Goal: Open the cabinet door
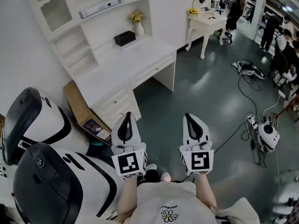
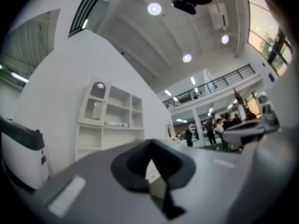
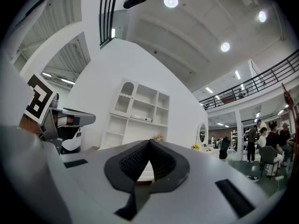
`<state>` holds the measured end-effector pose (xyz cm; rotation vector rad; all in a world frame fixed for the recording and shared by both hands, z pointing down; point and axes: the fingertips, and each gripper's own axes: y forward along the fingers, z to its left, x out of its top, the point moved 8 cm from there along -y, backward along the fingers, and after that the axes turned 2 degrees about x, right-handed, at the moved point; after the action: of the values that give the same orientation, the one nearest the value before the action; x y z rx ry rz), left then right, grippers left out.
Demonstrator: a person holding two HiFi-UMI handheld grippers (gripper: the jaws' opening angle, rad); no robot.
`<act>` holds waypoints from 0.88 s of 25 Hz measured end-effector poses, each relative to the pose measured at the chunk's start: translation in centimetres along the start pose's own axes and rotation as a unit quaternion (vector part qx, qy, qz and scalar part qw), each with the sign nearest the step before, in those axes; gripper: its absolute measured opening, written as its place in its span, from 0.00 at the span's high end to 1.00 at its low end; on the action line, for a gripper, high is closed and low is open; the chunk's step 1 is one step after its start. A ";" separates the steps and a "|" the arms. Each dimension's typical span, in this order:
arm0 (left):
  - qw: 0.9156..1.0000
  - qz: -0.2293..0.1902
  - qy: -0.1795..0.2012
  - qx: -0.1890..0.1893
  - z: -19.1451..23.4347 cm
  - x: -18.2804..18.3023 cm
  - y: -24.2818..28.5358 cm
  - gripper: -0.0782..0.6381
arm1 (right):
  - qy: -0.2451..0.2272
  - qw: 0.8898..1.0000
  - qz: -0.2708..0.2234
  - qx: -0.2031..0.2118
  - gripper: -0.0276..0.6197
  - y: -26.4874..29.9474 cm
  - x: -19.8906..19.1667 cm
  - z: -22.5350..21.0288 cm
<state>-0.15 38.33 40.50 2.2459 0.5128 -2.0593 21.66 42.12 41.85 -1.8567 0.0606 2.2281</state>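
Observation:
A white cabinet unit (image 1: pixel 119 59) with open shelves, a desk top and small drawers (image 1: pixel 116 102) stands against the wall ahead and to the left. It also shows far off in the left gripper view as the cabinet unit (image 2: pixel 111 121), and in the right gripper view as the cabinet unit (image 3: pixel 139 116). My left gripper (image 1: pixel 127 116) and right gripper (image 1: pixel 189 117) hang side by side over the dark floor, well short of the cabinet and pointing toward it. The left gripper (image 2: pixel 150 144) and the right gripper (image 3: pixel 150 143) are both shut with nothing between their tips.
Two white-and-black machines (image 1: pixel 39 125) crowd the near left, with a cardboard box (image 1: pixel 77 101) behind them. A black box (image 1: pixel 124 38) and a flower vase (image 1: pixel 137 23) sit on the desk. A white side table (image 1: pixel 205 20) stands at the back; cables and a white device (image 1: pixel 267 135) lie at right.

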 end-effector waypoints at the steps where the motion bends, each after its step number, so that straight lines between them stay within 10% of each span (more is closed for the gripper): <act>1: 1.000 0.001 0.001 0.000 -0.2 0.0 0.1 0.88 | 0.002 1.000 0.000 0.005 0.96 0.2 -0.1 0.0; 22: 1.000 0.009 -0.011 0.011 1.5 -1.0 3.1 0.88 | 0.022 0.997 0.006 0.072 0.96 4.5 -0.8 2.1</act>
<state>-0.81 34.86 40.76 2.2298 0.4697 -2.0881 18.81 38.00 42.52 -1.8331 0.2352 2.1285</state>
